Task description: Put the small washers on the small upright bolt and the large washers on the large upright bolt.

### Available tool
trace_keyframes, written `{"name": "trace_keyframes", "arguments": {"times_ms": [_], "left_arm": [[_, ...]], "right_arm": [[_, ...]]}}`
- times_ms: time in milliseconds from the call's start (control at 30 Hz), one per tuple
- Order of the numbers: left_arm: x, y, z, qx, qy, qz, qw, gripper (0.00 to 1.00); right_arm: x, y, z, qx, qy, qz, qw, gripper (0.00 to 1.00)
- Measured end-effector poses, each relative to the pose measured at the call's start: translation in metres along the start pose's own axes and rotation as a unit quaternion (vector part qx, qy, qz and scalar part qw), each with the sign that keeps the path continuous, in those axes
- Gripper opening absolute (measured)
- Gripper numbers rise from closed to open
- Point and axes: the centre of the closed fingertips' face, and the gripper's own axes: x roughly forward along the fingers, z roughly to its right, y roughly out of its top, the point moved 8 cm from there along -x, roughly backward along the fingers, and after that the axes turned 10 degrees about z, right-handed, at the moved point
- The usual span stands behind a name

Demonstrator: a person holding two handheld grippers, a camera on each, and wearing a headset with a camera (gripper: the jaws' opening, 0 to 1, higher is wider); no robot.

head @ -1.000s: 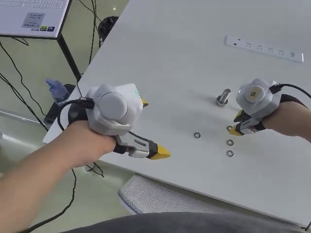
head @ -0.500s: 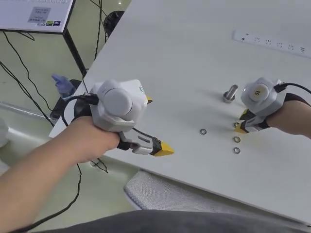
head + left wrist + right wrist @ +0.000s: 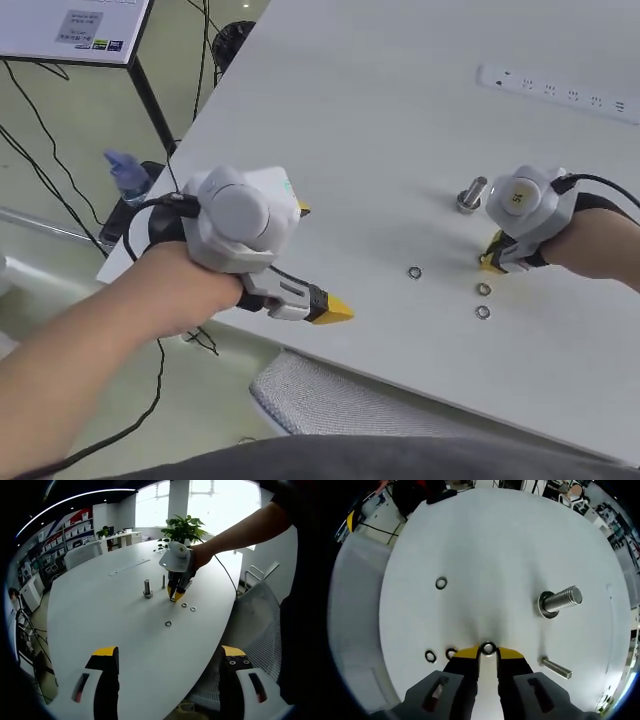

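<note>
- Across a white table (image 3: 380, 120) in a bright office, saw the large upright bolt (image 3: 470, 194) standing on its wider base.
- Just beside the large bolt, found the small upright bolt (image 3: 556, 667), much thinner.
- Near the large bolt, on the person's side of it, held the right gripper (image 3: 490, 262) tips-down at the tabletop, jaws nearly pressed together and pinching one washer (image 3: 488, 648) between the yellow tips.
- Counted three more lying flat, nearer the person than the large bolt: a lone washer (image 3: 414, 272), then a second washer (image 3: 483, 289) and a third washer (image 3: 482, 312) close together.
- Well apart from the large bolt, toward the table's near edge, held the left gripper (image 3: 169, 654) with jaws spread wide.
- Beyond the large bolt, noted a white power strip (image 3: 555, 90).
</note>
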Motion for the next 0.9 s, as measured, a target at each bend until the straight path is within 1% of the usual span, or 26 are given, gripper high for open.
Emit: {"name": "trace_keyframes", "arguments": {"times_ms": [233,333,433,533,667,800,900], "left_arm": [[0.000,-0.002,0.002,-0.002,-0.002,0.000,1.0000,0.80],[0.000,0.000,0.002,-0.003,-0.001,0.002,1.0000,0.81],[0.000,0.001,0.001,-0.003,0.000,0.004,1.0000,0.81],[0.000,0.002,-0.001,-0.001,0.002,0.003,1.0000,0.81],[0.001,0.004,-0.001,0.003,-0.001,0.001,1.0000,0.80],[0.004,0.005,-0.004,0.004,-0.003,-0.001,1.0000,0.80],[0.007,0.006,-0.004,0.005,-0.005,0.000,1.0000,0.80]], "right_arm": [[-0.001,0.000,-0.001,0.003,-0.002,-0.002,1.0000,0.14],[-0.002,0.000,0.000,0.013,-0.004,0.002,0.9999,0.13],[-0.003,-0.001,0.000,0.015,-0.004,0.007,0.9999,0.13],[-0.002,-0.001,0.001,0.013,-0.004,0.007,0.9999,0.13],[-0.004,-0.004,0.002,0.022,-0.006,0.007,0.9997,0.13],[-0.009,-0.009,0.002,0.025,-0.005,0.003,0.9997,0.13],[-0.017,-0.015,0.003,0.031,-0.005,0.003,0.9995,0.13]]}}
